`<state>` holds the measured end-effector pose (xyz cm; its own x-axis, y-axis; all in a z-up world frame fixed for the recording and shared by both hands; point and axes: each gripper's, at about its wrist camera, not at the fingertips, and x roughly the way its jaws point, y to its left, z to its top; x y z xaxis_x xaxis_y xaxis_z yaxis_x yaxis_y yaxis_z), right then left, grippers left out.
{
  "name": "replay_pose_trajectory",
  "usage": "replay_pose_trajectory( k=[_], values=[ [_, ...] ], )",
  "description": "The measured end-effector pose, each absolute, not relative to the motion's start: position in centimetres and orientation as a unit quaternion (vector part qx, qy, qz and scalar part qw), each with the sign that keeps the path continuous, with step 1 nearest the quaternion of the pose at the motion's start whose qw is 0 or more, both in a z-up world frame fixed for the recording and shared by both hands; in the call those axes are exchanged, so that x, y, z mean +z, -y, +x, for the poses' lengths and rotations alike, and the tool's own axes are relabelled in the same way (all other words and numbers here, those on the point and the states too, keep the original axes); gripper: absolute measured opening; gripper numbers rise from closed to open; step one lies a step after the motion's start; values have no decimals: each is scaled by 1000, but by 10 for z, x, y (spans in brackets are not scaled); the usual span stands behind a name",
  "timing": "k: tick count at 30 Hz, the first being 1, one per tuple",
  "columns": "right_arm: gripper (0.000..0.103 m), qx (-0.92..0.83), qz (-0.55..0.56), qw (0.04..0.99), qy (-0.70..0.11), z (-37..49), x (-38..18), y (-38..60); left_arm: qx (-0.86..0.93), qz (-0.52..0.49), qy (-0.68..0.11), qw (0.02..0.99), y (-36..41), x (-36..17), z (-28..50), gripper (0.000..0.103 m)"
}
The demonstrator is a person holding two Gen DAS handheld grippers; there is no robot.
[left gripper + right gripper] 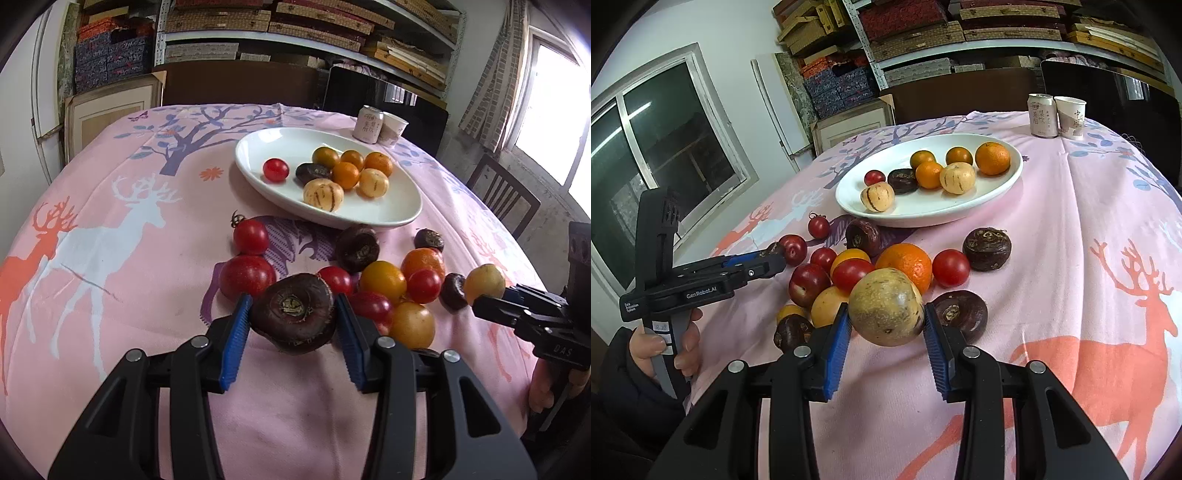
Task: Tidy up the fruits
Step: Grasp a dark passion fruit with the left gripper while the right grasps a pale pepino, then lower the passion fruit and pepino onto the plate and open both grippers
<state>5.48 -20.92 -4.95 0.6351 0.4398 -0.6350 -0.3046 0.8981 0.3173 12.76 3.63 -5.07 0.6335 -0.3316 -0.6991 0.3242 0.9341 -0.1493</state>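
Near plate (pixel 388 218), L hand-held gripper (pixel 293 314) clamps water chestnut (pixel 295 310), stem up; R (pixel 886 317) clamps yellow fruit (pixel 884 306).

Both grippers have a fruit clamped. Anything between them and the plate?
Loose fruit. Ahead of the left gripper and its water chestnut lie tomatoes and another chestnut, short of the plate. Ahead of the right gripper and its melon sits an orange. Lifting over should clear them.

The right claw (pixel 886 325) grips a pale yellow fruit (pixel 885 307) above the pink tablecloth (pixel 1071 258).
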Motion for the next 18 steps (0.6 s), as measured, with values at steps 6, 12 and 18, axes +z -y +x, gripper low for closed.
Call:
replay_pose_trajectory(
  k=[6,12,18],
  values=[
    [39,186,90,918,-338,71,-13,230,-220,37,-370,902,10,-26,135,45],
    [40,159,90,934,-308,115,7,249,-216,85,-342,911,54,-20,173,45],
    [41,154,104,923,-338,163,-15,246,-216,81,-345,910,72,-26,209,45]
  ],
)
